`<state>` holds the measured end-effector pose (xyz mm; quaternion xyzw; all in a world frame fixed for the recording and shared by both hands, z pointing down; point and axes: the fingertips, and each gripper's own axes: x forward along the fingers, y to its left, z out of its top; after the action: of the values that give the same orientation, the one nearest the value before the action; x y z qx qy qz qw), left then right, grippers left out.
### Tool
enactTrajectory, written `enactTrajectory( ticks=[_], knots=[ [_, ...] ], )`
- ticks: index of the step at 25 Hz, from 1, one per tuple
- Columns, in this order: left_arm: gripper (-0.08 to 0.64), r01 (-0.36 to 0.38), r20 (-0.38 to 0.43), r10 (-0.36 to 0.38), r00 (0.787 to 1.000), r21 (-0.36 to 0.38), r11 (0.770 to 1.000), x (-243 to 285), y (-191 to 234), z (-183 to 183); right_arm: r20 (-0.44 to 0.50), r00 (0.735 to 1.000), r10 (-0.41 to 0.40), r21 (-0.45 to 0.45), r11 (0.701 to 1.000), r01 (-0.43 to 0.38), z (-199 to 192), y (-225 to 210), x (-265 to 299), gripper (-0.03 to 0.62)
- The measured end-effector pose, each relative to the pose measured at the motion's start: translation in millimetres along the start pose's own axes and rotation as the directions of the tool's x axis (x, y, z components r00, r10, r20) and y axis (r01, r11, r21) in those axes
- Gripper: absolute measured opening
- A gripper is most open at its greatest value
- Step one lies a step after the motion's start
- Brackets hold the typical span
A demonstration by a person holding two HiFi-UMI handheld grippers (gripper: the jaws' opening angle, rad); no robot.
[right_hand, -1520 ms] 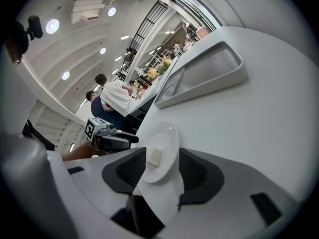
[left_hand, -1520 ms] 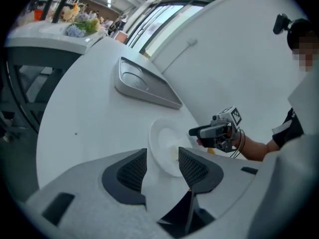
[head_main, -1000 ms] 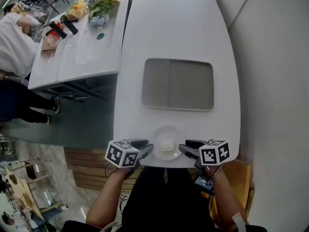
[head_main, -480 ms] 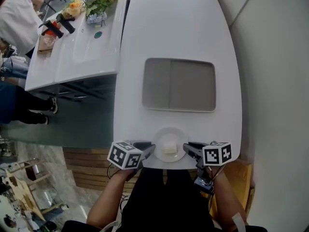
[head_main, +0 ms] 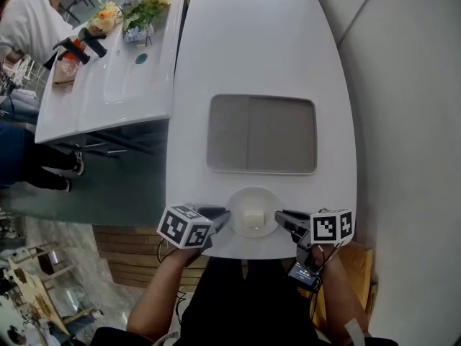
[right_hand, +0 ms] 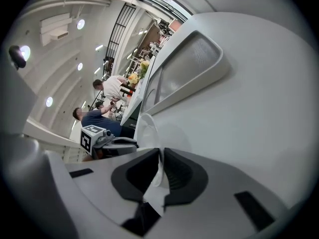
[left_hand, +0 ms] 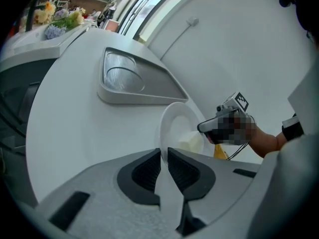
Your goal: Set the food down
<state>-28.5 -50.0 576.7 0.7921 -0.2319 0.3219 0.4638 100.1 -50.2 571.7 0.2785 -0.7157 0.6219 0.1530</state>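
Note:
A small white plate [head_main: 268,198] with a pale block of food [head_main: 252,216] sits near the front edge of the white table [head_main: 259,49]. My left gripper [head_main: 223,218] grips the plate's left rim and my right gripper [head_main: 282,218] its right rim. Both pairs of jaws have just been closing, with the rim between them. In the left gripper view the rim of the plate [left_hand: 174,126] runs between the pads of the left gripper [left_hand: 164,156], and the food [left_hand: 192,142] lies beyond. In the right gripper view the plate [right_hand: 144,128] stands pinched in the right gripper [right_hand: 160,158].
A grey rectangular tray [head_main: 261,134] lies on the table just beyond the plate. A wall [head_main: 410,121] runs along the table's right side. To the left stands a second white counter [head_main: 115,85] with flowers [head_main: 137,9]; people [head_main: 29,20] stand by it.
Both grippers have closed onto the plate's rim from either side. The plate and grippers have shifted a little away from the table's front edge. A person at the far left has moved.

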Motion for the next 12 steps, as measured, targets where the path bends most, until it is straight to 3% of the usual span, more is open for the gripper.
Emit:
enactTrajectory(
  ticks=[6, 12],
  knots=[
    [0.041, 0.021, 0.006, -0.021, 1.000, 0.016, 1.000, 0, -1, 39, 0.085, 0.994, 0.065, 0.096, 0.993, -0.073, 36, 3, -13, 0.026],
    [0.041, 0.022, 0.007, -0.022, 1.000, 0.070, 0.997, 6, -4, 86, 0.148, 0.987, 0.063, 0.100, 0.992, -0.078, 76, -2, -29, 0.026]
  ],
)
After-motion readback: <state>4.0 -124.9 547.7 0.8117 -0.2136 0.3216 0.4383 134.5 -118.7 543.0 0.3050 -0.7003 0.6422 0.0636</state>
